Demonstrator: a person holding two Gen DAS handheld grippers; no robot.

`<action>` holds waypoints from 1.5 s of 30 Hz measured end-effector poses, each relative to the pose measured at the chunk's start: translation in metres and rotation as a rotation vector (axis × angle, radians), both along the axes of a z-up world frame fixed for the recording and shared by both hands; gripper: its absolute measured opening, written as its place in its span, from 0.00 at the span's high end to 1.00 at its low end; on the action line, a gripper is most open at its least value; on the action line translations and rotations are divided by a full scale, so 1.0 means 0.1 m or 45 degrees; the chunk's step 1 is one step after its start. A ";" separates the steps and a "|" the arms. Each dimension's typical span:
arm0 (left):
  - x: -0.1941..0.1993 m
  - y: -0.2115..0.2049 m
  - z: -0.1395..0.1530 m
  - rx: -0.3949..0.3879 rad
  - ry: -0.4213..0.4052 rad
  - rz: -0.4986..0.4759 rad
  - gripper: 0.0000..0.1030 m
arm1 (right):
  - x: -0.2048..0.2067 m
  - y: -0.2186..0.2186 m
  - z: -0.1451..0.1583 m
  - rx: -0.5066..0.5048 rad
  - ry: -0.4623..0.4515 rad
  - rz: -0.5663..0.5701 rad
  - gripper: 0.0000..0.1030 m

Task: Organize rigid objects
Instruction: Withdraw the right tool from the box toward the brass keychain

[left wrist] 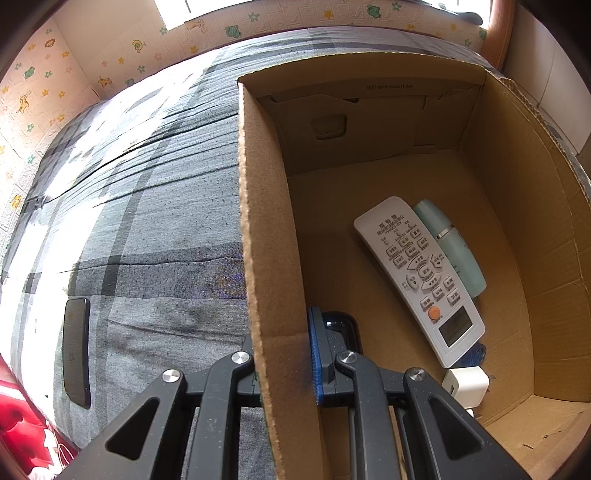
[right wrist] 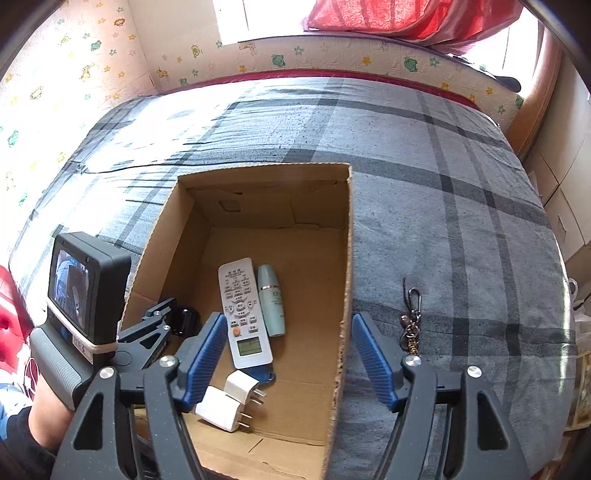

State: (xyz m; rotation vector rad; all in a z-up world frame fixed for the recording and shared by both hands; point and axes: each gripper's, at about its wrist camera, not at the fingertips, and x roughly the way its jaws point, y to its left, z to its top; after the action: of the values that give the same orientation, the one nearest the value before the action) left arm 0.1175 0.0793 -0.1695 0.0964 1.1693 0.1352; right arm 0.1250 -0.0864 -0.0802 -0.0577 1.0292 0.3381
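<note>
An open cardboard box (right wrist: 347, 236) (left wrist: 258, 221) sits on the plaid bed. Inside lie a white remote (right wrist: 243, 314) (left wrist: 417, 277), a pale green bottle (right wrist: 270, 302) (left wrist: 452, 247), two white plug adapters (right wrist: 229, 400) (left wrist: 465, 384), a blue tag (right wrist: 264, 373) and a small black object (right wrist: 184, 319) (left wrist: 341, 325). My left gripper (left wrist: 284, 362) is shut on the box's left wall. My right gripper (right wrist: 288, 354) is open, straddling the box's right wall. A keychain (right wrist: 410, 321) lies on the bed right of the box. A black phone (left wrist: 76, 350) lies on the bed left of it.
The bed's grey plaid sheet (right wrist: 443, 184) spreads around the box. A patterned wall (right wrist: 92, 55) runs behind and to the left. Red fabric (right wrist: 406, 18) hangs at the back; a red cushion (left wrist: 22, 424) is at the near left. White cabinets (right wrist: 569, 192) stand to the right.
</note>
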 end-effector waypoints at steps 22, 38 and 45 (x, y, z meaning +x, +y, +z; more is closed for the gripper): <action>0.00 0.00 0.01 0.011 0.007 -0.002 0.85 | 0.39 -1.04 -0.15 0.001 0.002 -0.257 0.00; 0.03 -0.03 -0.02 0.030 0.015 -0.005 0.85 | 0.69 -1.24 -0.88 -0.053 0.142 -0.286 0.00; 0.03 -0.05 -0.01 0.035 0.018 -0.003 0.85 | 0.81 -1.24 -1.09 -0.089 0.169 -0.269 0.00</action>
State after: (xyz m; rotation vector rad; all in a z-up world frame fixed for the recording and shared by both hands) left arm 0.1204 0.0745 -0.1708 0.1234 1.1818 0.1485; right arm 0.2059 -0.2104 -0.1895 0.0109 1.1678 0.1145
